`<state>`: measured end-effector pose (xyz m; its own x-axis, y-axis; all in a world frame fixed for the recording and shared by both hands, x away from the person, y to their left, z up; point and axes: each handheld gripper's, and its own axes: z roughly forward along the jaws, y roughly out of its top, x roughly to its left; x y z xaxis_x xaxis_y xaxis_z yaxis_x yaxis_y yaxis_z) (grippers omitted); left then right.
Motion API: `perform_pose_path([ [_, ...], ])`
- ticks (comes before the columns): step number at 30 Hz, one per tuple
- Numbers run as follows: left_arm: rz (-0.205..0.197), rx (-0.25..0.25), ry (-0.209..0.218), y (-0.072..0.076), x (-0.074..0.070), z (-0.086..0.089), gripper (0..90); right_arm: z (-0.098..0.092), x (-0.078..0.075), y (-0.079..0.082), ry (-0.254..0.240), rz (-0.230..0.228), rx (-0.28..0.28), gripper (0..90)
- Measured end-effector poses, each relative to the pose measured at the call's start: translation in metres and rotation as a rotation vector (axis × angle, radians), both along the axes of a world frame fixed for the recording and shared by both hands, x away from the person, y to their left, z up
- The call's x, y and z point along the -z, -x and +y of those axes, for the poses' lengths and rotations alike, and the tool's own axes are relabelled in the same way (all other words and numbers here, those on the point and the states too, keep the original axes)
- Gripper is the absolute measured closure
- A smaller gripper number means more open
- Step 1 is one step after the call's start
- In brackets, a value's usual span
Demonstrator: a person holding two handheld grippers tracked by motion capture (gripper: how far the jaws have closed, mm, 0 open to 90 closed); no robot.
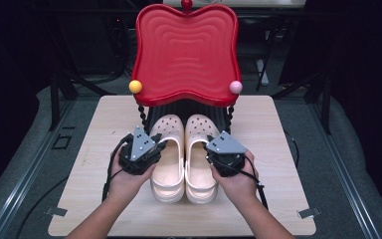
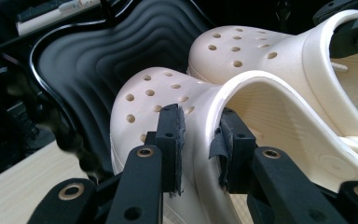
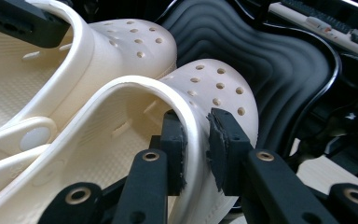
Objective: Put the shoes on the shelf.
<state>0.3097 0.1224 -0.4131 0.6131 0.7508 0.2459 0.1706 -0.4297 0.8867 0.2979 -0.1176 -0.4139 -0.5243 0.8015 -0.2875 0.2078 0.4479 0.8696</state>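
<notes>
- The left clog (image 1: 168, 159) and the right clog (image 1: 200, 159) are kept side by side, toes pointed at the lower black shelf (image 2: 88, 70) beneath the red shelf (image 1: 186, 52) of the rack; the pair seems meant to be slid onto that black shelf together.
- The left gripper (image 2: 200, 140) is clamped on the outer wall of the left clog, one pad outside and one inside the rim; the jaws are part-open, only as far as the wall's thickness.
- The right gripper (image 3: 196, 144) is closed likewise on the outer wall of the right clog.
- Each clog is pinched at its outer side so that the inner sides can stay together.
- Both hands come in from below in the high view over the table (image 1: 104, 149), the grippers angled inward and forward.
</notes>
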Motion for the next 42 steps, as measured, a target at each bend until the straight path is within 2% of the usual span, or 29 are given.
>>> perform_pose_path([
  [5, -0.016, -0.007, -0.015, -0.010, -0.002, -0.005, 73.1, -0.002, -0.003, -0.009, 0.008, -0.010, 0.013, 76.0],
  [6, -0.017, -0.012, -0.016, -0.014, -0.003, -0.007, 73.2, -0.003, -0.002, -0.016, 0.009, -0.012, 0.017, 76.2],
  [7, -0.020, -0.016, -0.022, -0.017, -0.003, -0.008, 73.2, -0.003, -0.002, -0.016, 0.009, -0.012, 0.017, 76.2],
  [8, -0.019, -0.019, -0.023, -0.025, -0.003, -0.009, 73.3, -0.003, -0.002, -0.024, 0.008, -0.006, 0.022, 76.4],
  [9, -0.019, -0.019, -0.023, -0.025, -0.003, -0.009, 73.3, -0.003, -0.002, -0.024, 0.008, -0.006, 0.022, 76.4],
  [11, -0.022, -0.016, -0.030, -0.037, -0.001, -0.010, 73.3, -0.002, 0.000, -0.033, 0.012, -0.014, 0.037, 76.5],
  [14, -0.024, -0.019, -0.042, -0.046, 0.001, -0.012, 73.6, -0.001, 0.002, -0.043, 0.015, -0.012, 0.045, 76.5],
  [16, -0.022, -0.022, -0.040, -0.050, 0.002, -0.013, 73.6, -0.001, 0.002, -0.045, 0.020, -0.011, 0.047, 76.4],
  [18, -0.046, -0.030, -0.033, -0.058, -0.001, -0.012, 73.6, 0.001, 0.002, -0.055, 0.009, -0.025, 0.056, 76.5],
  [20, -0.054, -0.043, -0.015, -0.065, -0.004, -0.012, 73.6, 0.002, 0.000, -0.060, 0.001, -0.033, 0.066, 76.6],
  [23, -0.057, -0.049, -0.015, -0.071, -0.005, -0.011, 73.6, 0.003, -0.003, -0.066, -0.016, -0.042, 0.078, 76.6],
  [24, -0.045, -0.042, -0.014, -0.074, -0.002, -0.010, 73.6, 0.003, -0.002, -0.071, -0.018, -0.042, 0.082, 76.3],
  [26, -0.048, -0.034, -0.023, -0.072, 0.003, -0.010, 73.2, 0.002, 0.003, -0.073, -0.023, -0.029, 0.078, 75.8],
  [30, -0.034, -0.027, -0.031, -0.068, 0.011, -0.008, 72.7, 0.004, 0.007, -0.071, 0.024, -0.046, 0.067, 74.9],
  [32, -0.033, -0.029, -0.034, -0.067, 0.016, -0.007, 72.4, 0.004, 0.012, -0.068, 0.042, -0.034, 0.068, 74.0],
  [37, -0.040, -0.035, -0.049, -0.064, 0.016, -0.009, 71.3, 0.006, 0.013, -0.066, 0.044, -0.020, 0.070, 71.1],
  [39, -0.035, -0.042, -0.037, -0.064, 0.017, -0.008, 68.8, 0.005, 0.013, -0.065, 0.041, -0.016, 0.071, 69.8],
  [40, -0.030, -0.044, -0.021, -0.064, 0.018, -0.007, 64.5, 0.004, 0.012, -0.065, 0.029, -0.007, 0.061, 67.3],
  [41, -0.006, -0.045, 0.004, -0.065, 0.018, -0.005, 62.6, 0.004, 0.012, -0.065, 0.022, -0.002, 0.059, 66.2],
  [42, -0.006, -0.048, 0.006, -0.064, 0.018, -0.004, 61.2, 0.004, 0.011, -0.065, 0.017, 0.005, 0.053, 64.3],
])
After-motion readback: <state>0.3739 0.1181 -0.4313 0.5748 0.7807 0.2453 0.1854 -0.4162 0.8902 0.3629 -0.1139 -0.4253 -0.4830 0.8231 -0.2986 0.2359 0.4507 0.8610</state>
